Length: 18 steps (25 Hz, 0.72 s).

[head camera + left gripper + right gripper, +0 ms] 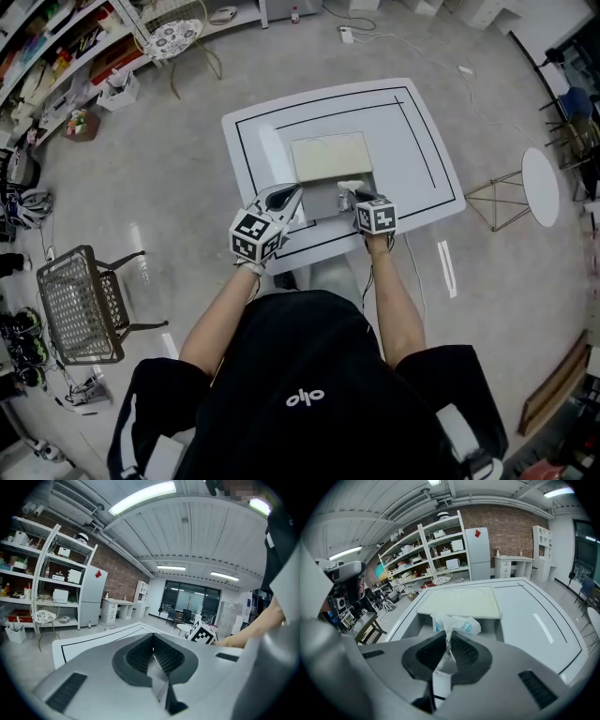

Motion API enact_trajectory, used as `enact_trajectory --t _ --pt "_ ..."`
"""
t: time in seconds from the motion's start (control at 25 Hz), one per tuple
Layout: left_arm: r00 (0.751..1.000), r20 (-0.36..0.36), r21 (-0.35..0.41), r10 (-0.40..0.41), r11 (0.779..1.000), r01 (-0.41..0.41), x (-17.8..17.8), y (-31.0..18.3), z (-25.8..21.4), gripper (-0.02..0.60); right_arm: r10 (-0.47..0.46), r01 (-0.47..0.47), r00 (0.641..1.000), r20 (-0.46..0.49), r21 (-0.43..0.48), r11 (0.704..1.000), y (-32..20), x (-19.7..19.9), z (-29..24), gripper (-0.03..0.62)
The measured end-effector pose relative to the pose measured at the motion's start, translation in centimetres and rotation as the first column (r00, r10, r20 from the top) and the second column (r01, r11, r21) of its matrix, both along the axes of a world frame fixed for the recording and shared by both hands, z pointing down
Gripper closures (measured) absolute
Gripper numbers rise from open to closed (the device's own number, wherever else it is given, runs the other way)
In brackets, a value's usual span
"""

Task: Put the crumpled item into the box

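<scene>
- Table (422,141): white top with black border lines. It carries the box near its front edge. Anything that falls outside the box lands here, and the task then remains incomplete.
- Box (499,625): open, with the cream lid (459,603) folded back on the far side. The opening faces up. The box looks light, so a push from either tool could slide it or swing the lid.
- Left hand-held gripper (153,648): clenched with nothing between the jaws. In the head view it sits just beside the box's near left corner. A careless sweep from this position could knock the box away from under the item.
- Right hand-held gripper (449,644): clamped on a thin twisted tail of the item. It is positioned at the near right part of the box opening. If it opens this close to the near wall, the load may drop on the rim or outside it.
- Item (454,623): crumpled white film with blue print, bunched just ahead of the jaws and over the box's near edge. Light film may cling to the ribbed pads after release, or spring open and catch on the wall.
</scene>
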<state>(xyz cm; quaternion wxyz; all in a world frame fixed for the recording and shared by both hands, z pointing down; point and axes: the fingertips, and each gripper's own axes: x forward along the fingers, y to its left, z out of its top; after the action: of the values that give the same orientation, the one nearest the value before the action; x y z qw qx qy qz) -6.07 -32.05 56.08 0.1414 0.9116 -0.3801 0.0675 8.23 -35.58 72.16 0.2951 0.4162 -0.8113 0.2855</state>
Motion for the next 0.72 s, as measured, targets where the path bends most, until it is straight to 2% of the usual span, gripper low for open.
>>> enact_trajectory --t 0.44,0.72 --pt "1.000 0.014 -0.025 -0.005 1.000 0.005 0.5 -0.8 1.2 0.574 0.012 -0.016 1.000 -0.029 -0.142 0.990 -2.1 -0.5 2.9 0.553" --pt "0.999 0.007 -0.023 -0.035 0.999 0.035 0.0 -1.4 1.0 0.574 0.029 -0.030 1.000 -0.010 -0.147 0.989 -2.4 -0.5 3.2 0.551"
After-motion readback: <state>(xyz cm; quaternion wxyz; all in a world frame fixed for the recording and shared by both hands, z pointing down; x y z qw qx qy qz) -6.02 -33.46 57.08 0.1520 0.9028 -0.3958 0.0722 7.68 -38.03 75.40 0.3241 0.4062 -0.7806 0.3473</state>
